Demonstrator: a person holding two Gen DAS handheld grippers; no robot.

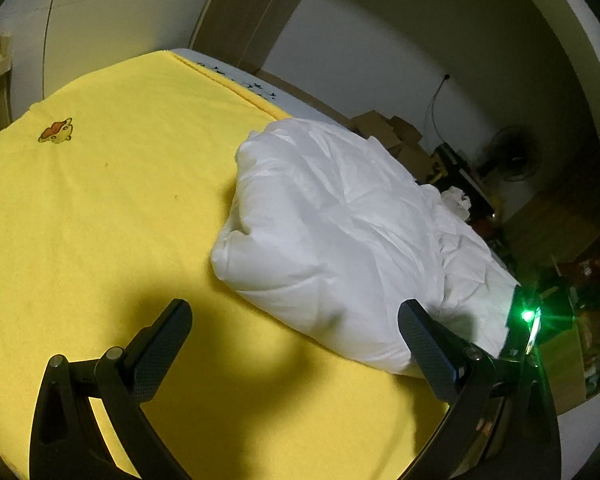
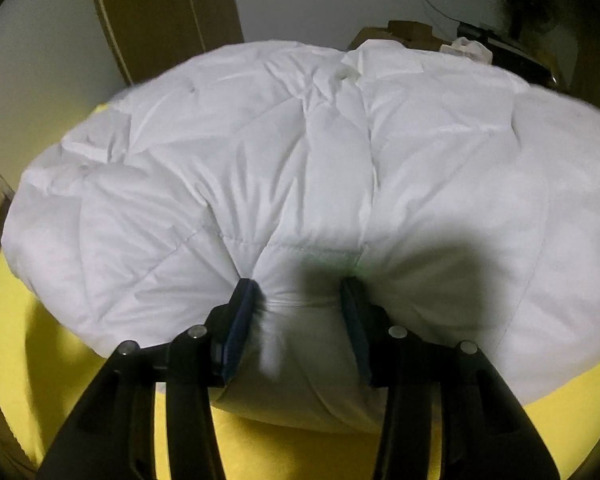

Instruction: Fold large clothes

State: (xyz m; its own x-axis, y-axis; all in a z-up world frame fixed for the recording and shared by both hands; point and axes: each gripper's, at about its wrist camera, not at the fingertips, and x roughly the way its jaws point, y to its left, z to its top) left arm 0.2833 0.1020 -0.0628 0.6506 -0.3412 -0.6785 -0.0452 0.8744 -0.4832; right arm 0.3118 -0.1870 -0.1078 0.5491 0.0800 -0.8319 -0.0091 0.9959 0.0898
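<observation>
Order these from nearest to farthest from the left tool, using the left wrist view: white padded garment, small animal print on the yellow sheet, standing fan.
1. White padded garment, just ahead, right.
2. Animal print, far left on the sheet.
3. Standing fan, beyond the bed, right.

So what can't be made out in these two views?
- Quilt far edge: right wrist view, hidden behind its own bulk.
- Layers between the right hand-held gripper: folds bunch there.
- Floor clutter: left wrist view, dark and small.
- Sheet emblem: too small to identify.
</observation>
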